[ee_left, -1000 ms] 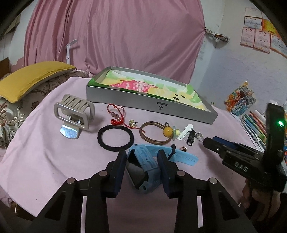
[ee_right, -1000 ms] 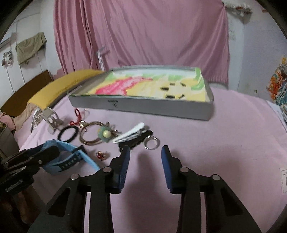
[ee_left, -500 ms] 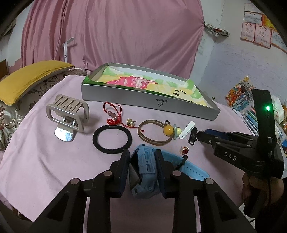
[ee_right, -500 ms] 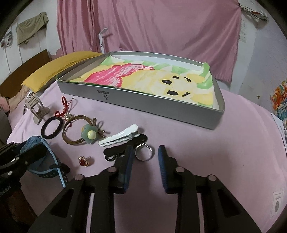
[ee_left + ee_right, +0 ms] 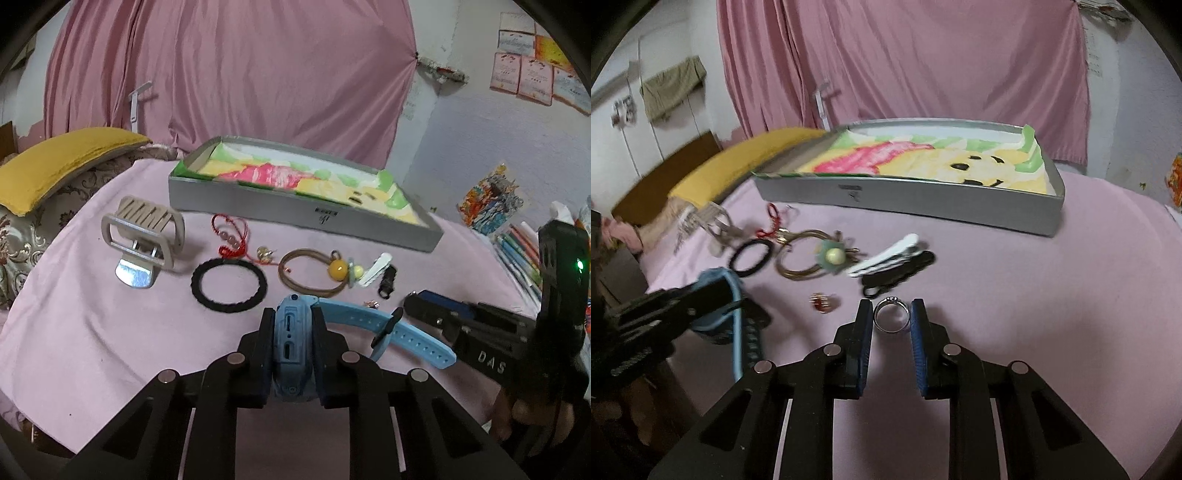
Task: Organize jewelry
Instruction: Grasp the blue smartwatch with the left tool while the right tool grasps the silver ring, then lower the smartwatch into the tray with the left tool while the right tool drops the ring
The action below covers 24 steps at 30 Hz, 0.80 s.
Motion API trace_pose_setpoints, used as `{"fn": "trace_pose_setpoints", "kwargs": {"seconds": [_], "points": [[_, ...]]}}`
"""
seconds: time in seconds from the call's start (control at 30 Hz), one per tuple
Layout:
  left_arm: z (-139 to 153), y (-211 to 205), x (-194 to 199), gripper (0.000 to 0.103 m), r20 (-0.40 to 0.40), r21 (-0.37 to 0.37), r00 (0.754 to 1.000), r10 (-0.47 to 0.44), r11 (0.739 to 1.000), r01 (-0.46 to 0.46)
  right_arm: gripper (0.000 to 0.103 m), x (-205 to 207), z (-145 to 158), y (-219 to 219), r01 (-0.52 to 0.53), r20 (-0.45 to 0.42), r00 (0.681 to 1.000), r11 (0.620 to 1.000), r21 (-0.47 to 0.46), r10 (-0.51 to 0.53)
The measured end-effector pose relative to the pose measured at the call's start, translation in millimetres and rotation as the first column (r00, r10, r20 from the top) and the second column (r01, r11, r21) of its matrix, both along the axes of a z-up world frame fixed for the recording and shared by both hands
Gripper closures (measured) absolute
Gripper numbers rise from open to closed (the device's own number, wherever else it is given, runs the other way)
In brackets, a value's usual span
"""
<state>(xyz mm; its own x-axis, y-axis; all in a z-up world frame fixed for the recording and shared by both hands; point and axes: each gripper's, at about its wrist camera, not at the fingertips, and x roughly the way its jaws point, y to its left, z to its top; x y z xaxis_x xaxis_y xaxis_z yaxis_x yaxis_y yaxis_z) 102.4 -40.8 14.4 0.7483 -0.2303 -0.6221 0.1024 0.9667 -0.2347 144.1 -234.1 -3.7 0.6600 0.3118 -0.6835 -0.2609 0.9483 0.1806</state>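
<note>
Blue watch clamped in left gripper; "DAS"-marked right gripper parted around ring.

You could read "DAS" in pale letters on the side of the right gripper. The grey box carried a small dark logo mark on its front wall, too small and blurred to make out. The wall posters stayed illegible as well.

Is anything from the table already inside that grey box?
No, the grey box shows only its cartoon lining; nothing lies in it.
</note>
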Motion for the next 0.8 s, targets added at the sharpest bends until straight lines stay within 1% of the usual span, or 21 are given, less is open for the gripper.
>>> {"fn": "trace_pose_setpoints", "kwargs": {"seconds": [0.13,0.23,0.33,0.4,0.5,0.53,0.6,0.7,0.8], "points": [[17,-1,-1,0.086,0.062,0.008,0.998,0.003,1.000,-0.003,0.085,-14,17,1,0.011,0.111,0.994,0.999,0.039,-0.015],[32,1,1,0.086,0.129,0.014,0.992,0.013,1.000,-0.015,0.085,-20,39,0,0.021,0.214,0.976,0.998,0.056,-0.033],[49,3,9,0.086,0.221,0.023,0.975,0.022,0.999,-0.028,0.085,-22,60,-2,0.034,0.314,0.948,0.997,0.071,-0.055],[60,3,17,0.086,0.266,0.031,0.964,0.029,0.999,-0.039,0.085,-20,73,-1,0.040,0.366,0.928,0.996,0.079,-0.067],[76,4,28,0.086,0.352,0.036,0.935,0.038,0.998,-0.054,0.085,-10,93,3,0.050,0.441,0.894,0.995,0.085,-0.082],[81,4,34,0.086,0.380,0.043,0.924,0.039,0.997,-0.059,0.085,-5,98,5,0.053,0.458,0.885,0.995,0.085,-0.086],[88,3,45,0.086,0.414,0.055,0.909,0.036,0.996,-0.064,0.085,5,106,7,0.056,0.481,0.872,0.994,0.091,-0.093],[95,5,67,0.086,0.450,0.059,0.892,0.037,0.996,-0.071,0.085,25,116,11,0.061,0.508,0.856,0.994,0.093,-0.100],[99,8,93,0.086,0.464,0.062,0.885,0.039,0.995,-0.076,0.085,53,121,13,0.067,0.522,0.846,0.993,0.096,-0.108]]}}
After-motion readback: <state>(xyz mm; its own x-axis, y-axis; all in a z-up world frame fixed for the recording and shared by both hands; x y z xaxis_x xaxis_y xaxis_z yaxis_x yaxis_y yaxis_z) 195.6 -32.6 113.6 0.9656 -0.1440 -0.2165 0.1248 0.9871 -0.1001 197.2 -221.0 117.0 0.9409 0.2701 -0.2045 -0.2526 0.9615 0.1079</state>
